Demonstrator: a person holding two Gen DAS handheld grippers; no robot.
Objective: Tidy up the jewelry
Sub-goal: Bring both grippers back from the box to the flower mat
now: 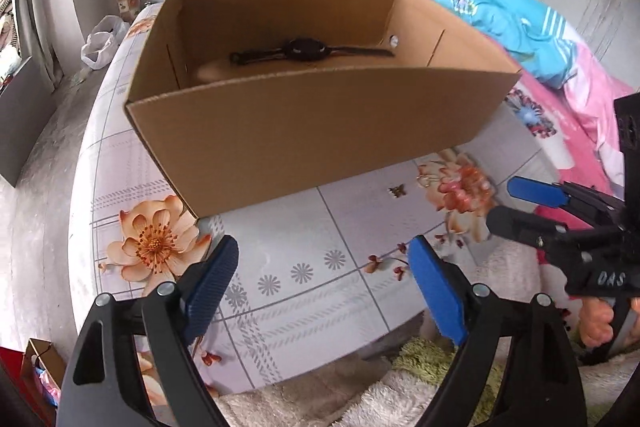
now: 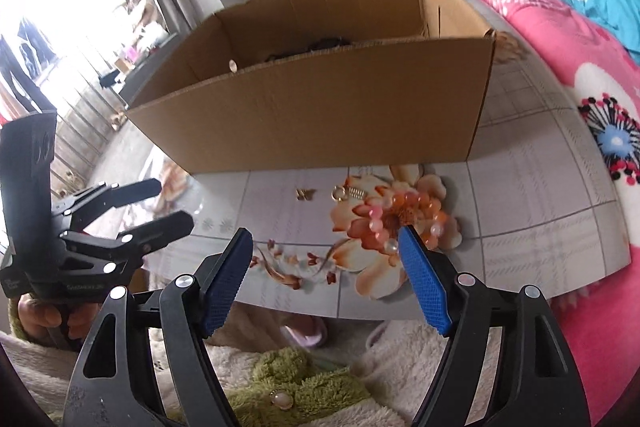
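Cardboard box [image 1: 304, 131]: centre of the left wrist view, on the table [image 1: 304, 267].
Watch [image 1: 306, 51]: inside the box, on its floor.
Butterfly charm [image 2: 305, 193]: on the table just before the box's near wall.
Ring [image 2: 339, 193]: just right of the charm.
Bead bracelet [image 2: 404, 217]: right of the ring, nearer the table's front edge.
Bedding [image 2: 560, 39]: right of the table.

You can read only one marking: the pale letters "DAS" on the black body of the right gripper [image 1: 520, 205], seen from the left wrist camera. The left gripper [image 2: 160, 203] carries small pale lettering on its body too, but it is too blurred to read.
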